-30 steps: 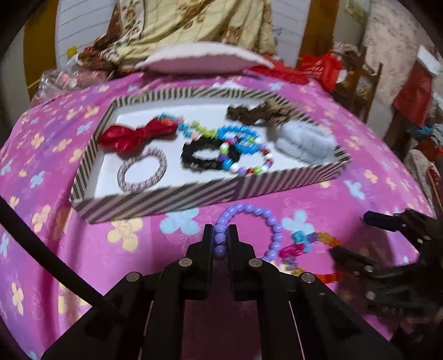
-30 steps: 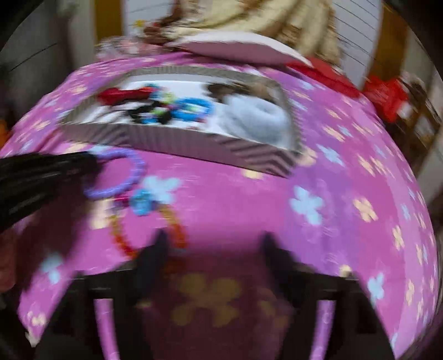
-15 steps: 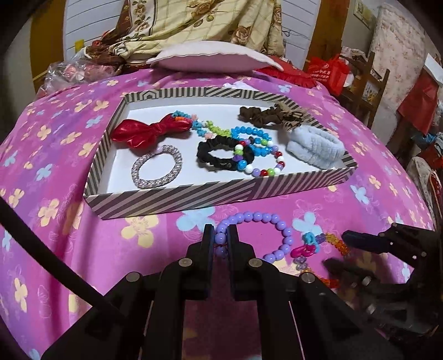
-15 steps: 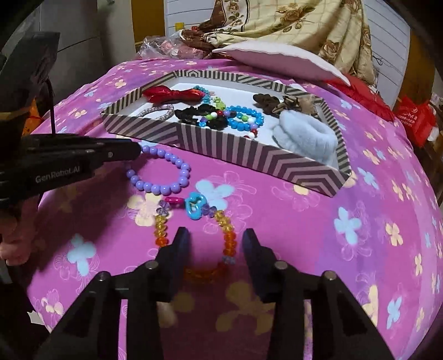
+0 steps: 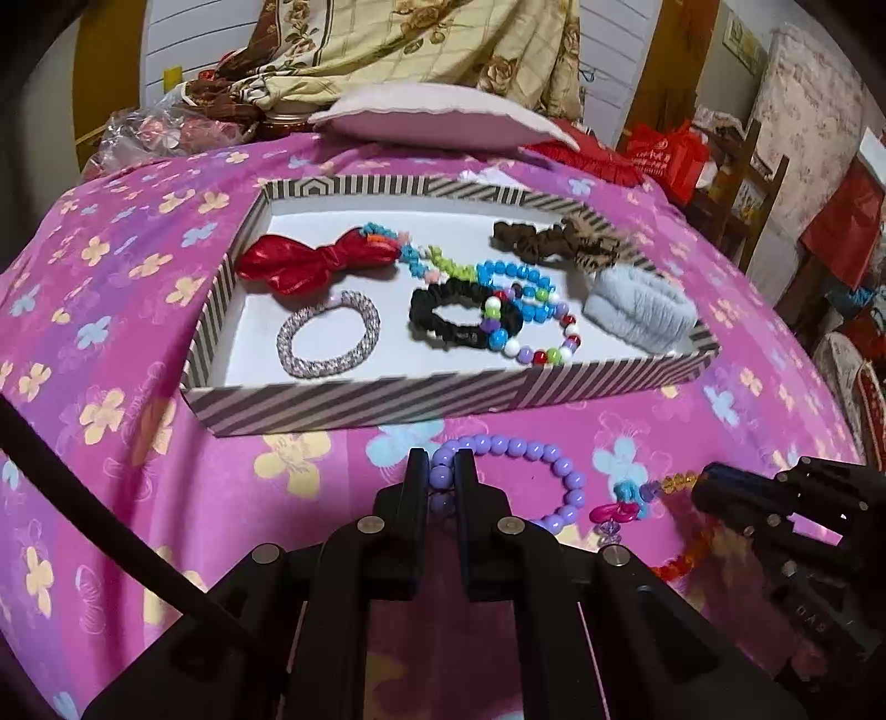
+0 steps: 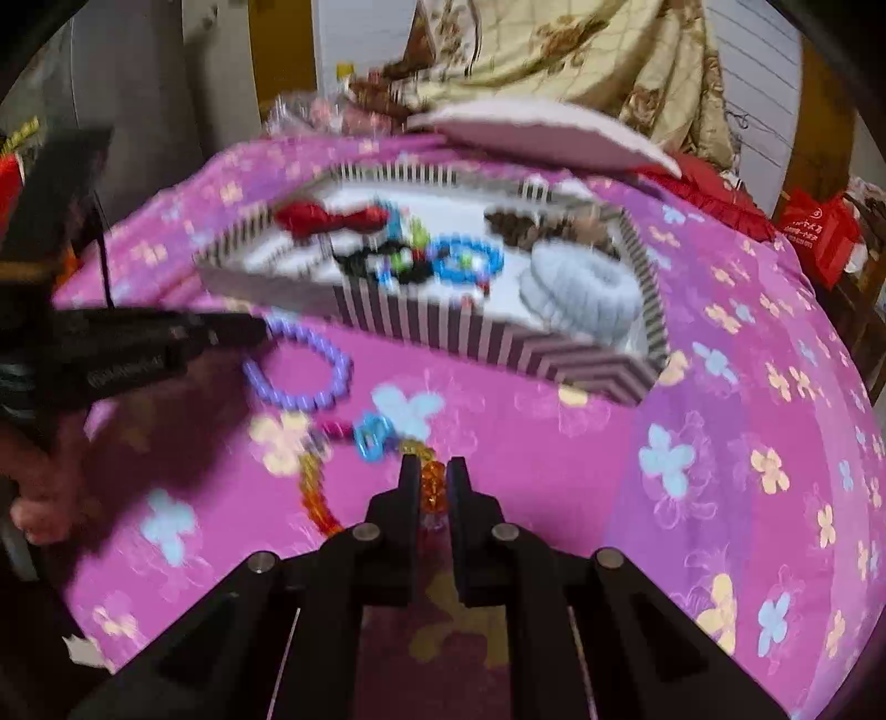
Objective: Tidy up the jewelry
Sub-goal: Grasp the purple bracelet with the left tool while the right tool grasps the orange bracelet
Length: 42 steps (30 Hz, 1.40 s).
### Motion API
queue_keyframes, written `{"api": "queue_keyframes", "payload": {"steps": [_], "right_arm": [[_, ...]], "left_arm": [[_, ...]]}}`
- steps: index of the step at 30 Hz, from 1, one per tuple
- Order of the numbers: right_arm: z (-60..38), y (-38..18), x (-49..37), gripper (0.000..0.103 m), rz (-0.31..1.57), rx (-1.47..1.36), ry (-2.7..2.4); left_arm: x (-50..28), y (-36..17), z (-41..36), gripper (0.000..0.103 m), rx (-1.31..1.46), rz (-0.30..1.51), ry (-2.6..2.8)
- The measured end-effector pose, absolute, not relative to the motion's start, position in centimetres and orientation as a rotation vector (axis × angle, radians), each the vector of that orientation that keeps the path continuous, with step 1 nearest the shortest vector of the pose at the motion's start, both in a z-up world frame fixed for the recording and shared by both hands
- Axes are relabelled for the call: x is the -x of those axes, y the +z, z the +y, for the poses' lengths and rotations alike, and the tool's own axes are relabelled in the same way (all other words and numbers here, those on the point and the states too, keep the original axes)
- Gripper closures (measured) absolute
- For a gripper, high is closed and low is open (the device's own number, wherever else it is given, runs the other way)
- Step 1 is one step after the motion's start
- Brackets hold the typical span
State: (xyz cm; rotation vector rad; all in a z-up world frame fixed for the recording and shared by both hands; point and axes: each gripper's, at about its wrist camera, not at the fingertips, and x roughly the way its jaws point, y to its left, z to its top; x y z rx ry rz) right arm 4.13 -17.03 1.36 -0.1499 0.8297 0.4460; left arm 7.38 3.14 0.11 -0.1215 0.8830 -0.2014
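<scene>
The purple bracelet lies on the pink floral cloth just in front of the striped tray. The left hand-held gripper is pressed together on its near-left beads, pinching the purple bracelet. Just to the right, touching it, lies the orange bracelet, strung with amber and red beads and a blue charm next to a magenta one. The right hand-held gripper is pinching the orange bracelet, an orange bead caught between its closing jaws.

In the tray's white floor rest a red bow, a pale woven band, a black scrunchie, a blue bead bracelet and a multicolour bead bracelet overlapping the scrunchie, a turquoise-and-green bead strand, a brown scrunchie and a grey fluffy band in the right corner.

Behind the tray a pale pink cushion lies on the cloth, with a beige floral blanket heaped behind it. A red bag at the right bears white printing too small to read. In the right wrist view the side of the left tool carries pale lettering, blurred past reading, and part of a person's hand shows below it.
</scene>
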Motion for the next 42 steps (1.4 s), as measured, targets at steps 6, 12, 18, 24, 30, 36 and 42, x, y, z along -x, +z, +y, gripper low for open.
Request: {"api": "queue_keyframes", "payload": {"steps": [6, 12, 18, 24, 30, 36, 42], "right_arm": [[-17.5, 2.3, -4.4, 0.094, 0.794, 0.048, 0.473], [-17.2, 2.2, -4.4, 0.094, 0.796, 0.054, 0.472], [-17.3, 2.2, -4.5, 0.094, 0.793, 0.059, 0.45], [-17.6, 2.4, -4.6, 0.094, 0.782, 0.047, 0.438], [-17.9, 2.6, -4.6, 0.094, 0.774, 0.034, 0.423], [-17.9, 2.7, -4.6, 0.094, 0.773, 0.034, 0.416], [-18.2, 3.7, -4.1, 0.094, 0.719, 0.006, 0.421]], "left_arm": [[-7.7, -0.4, 3.3, 0.103, 0.117, 0.91, -0.175], [-7.8, -0.8, 2.8, 0.103, 0.086, 0.924, -0.148], [-7.9, -0.8, 2.9, 0.103, 0.084, 0.927, -0.14], [-7.9, -0.8, 3.0, 0.103, 0.086, 0.925, -0.137], [-7.9, -0.8, 3.0, 0.103, 0.086, 0.926, -0.133], [-7.9, -0.8, 3.1, 0.103, 0.087, 0.927, -0.125], [-8.0, -0.7, 3.3, 0.103, 0.091, 0.924, -0.118]]}}
